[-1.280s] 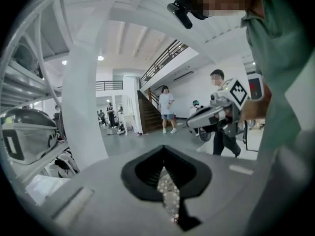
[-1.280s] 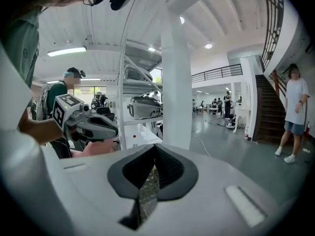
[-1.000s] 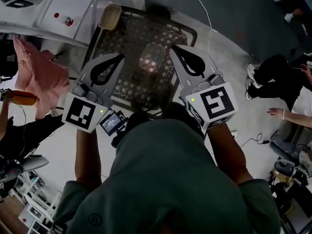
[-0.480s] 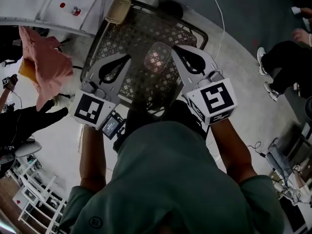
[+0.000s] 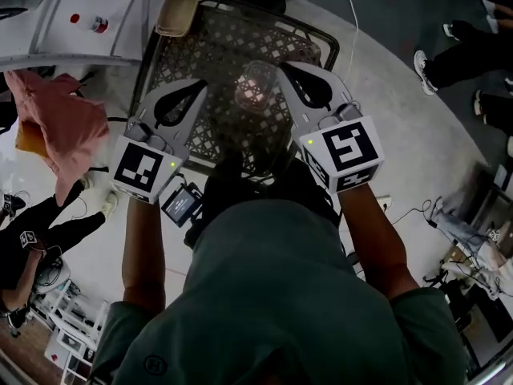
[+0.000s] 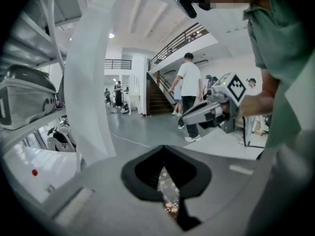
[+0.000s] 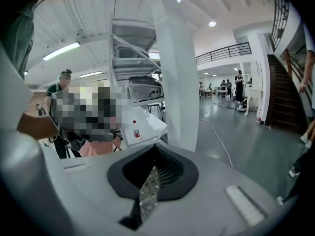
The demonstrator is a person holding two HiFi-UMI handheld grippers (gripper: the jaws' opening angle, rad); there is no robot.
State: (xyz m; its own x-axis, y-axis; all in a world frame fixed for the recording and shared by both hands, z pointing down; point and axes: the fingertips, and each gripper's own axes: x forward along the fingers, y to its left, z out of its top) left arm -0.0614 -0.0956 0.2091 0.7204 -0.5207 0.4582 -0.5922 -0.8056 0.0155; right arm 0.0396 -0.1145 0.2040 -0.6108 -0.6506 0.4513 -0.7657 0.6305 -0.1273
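Note:
Seen from the head view, my left gripper (image 5: 194,88) and right gripper (image 5: 282,69) are held side by side at chest height over a black lattice basket (image 5: 240,38). Both are shut, with nothing in them. A clear round container (image 5: 255,95) with something reddish in it lies in the basket, between the two gripper tips and below them. In the left gripper view the left gripper (image 6: 164,151) has its jaws pressed together, and the right gripper (image 6: 216,109) shows at the right. In the right gripper view the right gripper (image 7: 155,149) is shut too.
A tan pad (image 5: 178,12) sits on the basket's far left corner. Left of it are a white table (image 5: 48,22) with a small red-capped bottle (image 5: 94,24) and a pink cloth (image 5: 60,131). A white pillar (image 6: 86,82) stands close ahead. People's legs (image 5: 461,54) are at right.
Both grippers stay shut and side by side over the basket. The views have swung slightly; a person in a white shirt now walks closer in the left gripper view.

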